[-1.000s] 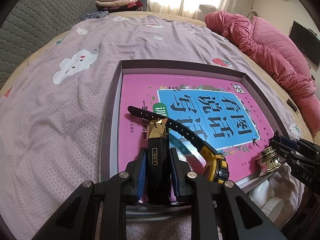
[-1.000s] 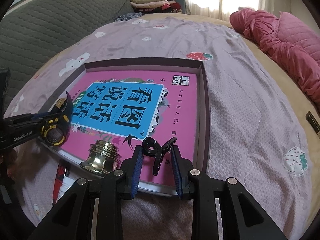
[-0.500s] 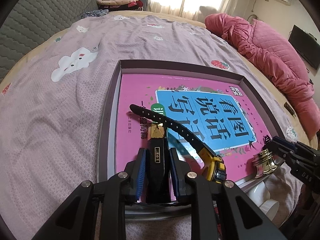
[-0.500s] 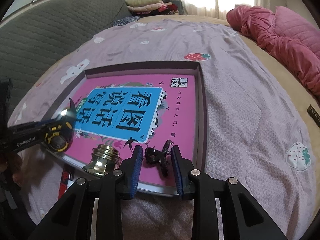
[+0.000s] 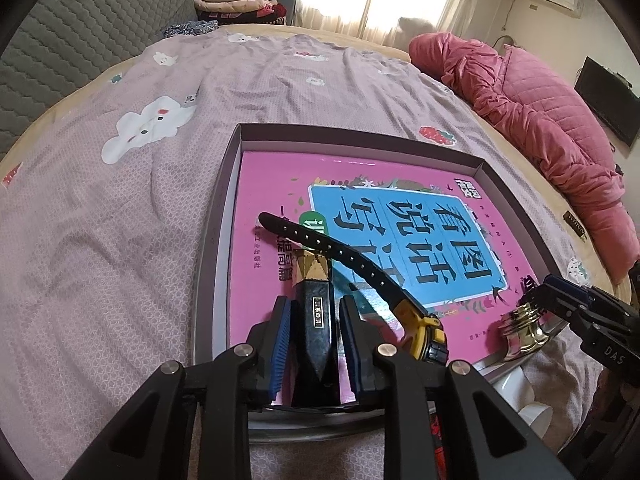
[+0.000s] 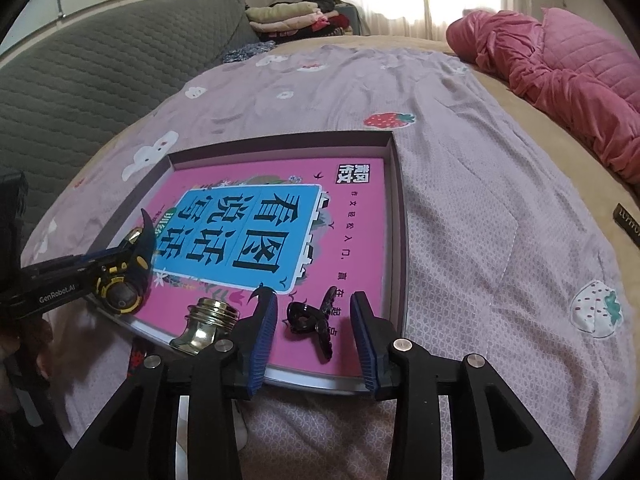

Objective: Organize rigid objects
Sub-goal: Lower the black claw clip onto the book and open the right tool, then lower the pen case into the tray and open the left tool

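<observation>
The left tool (image 5: 315, 344) stands slightly parted around a black faceted bottle with a gold cap (image 5: 315, 316), its blue pads just beside the bottle's sides and, as far as the left view shows, not pressing on it; the bottle lies in the near left corner of the shallow tray (image 5: 224, 184), on the pink book (image 5: 280, 184) that fills the tray floor. The right tool (image 6: 315, 330) is wide open with a black hair clip (image 6: 316, 322) lying loose between its fingers, touching neither, near the tray's right wall. A yellow watch (image 5: 428, 330) with its black strap curling up lies just beside the bottle, and a brass bell (image 6: 206, 322) sits at the book's near edge beside the right tool. The likely trouble is small: if the left tool pulls back at a slant, a pad could drag the smooth bottle and roll it into the watch, or catch the raised strap. The right tool's left finger is near the bell and could tip it off the near edge. The book's glossy cover lets hard things slide. The tray rests on a soft bed (image 6: 480, 200) with a lilac printed sheet, so leaning on its rim could tilt everything. A pink quilt (image 5: 540, 120) lies at the far side, folded clothes by a bright window, a grey padded headboard to the left.
</observation>
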The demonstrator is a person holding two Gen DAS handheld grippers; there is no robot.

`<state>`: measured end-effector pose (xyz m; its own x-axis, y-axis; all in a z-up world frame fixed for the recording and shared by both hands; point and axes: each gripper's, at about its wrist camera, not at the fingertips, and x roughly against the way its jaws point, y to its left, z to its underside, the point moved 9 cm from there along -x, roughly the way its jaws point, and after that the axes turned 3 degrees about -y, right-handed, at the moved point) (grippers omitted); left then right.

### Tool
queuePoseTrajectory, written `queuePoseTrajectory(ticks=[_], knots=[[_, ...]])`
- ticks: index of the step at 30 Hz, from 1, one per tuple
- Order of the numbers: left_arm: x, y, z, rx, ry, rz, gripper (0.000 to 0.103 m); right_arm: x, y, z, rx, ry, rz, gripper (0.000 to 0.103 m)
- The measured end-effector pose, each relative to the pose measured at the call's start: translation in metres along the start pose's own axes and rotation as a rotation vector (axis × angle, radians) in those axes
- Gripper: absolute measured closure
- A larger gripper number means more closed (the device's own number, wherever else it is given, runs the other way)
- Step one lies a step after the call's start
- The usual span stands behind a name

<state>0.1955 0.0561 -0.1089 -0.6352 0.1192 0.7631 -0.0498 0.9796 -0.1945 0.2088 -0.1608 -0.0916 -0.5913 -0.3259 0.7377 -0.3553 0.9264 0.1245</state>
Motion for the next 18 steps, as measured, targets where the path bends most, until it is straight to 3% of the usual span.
queuePoseTrajectory(ticks=[18], knots=[[0.015, 0.000, -0.007, 0.001, -0.060, 0.012, 0.078, 0.002, 0.004, 0.000, -0.001, -0.006, -0.014, 0.061]])
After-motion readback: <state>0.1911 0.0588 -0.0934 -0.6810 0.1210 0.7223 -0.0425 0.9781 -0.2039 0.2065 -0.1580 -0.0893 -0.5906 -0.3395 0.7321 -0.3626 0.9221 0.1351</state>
